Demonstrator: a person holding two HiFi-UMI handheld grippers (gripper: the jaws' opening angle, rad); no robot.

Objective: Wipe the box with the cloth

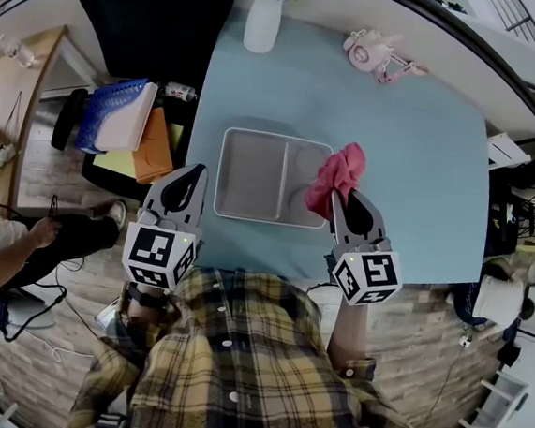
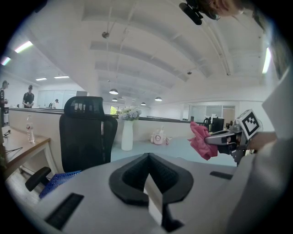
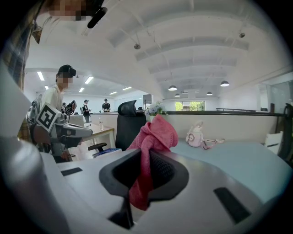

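Observation:
A shallow grey box [image 1: 273, 176] with a divider lies open on the light-blue table [image 1: 426, 130]. A pink cloth [image 1: 337, 176] hangs bunched over the box's right edge, with my right gripper [image 1: 344, 199] shut on it. In the right gripper view the pink cloth [image 3: 151, 141] runs between the closed jaws of the right gripper [image 3: 143, 170] and piles up above them. My left gripper [image 1: 193, 175] stays shut and empty just left of the box, off the table's left edge. The left gripper view shows the cloth [image 2: 200, 140] and the right gripper [image 2: 208, 138] at the right.
A white vase [image 1: 264, 18] with flowers and a pink toy-like object [image 1: 372, 53] stand at the table's far edge. A black office chair [image 1: 145, 18] and a stool with a blue basket [image 1: 112, 113] and folders sit left of the table. A person sits at lower left.

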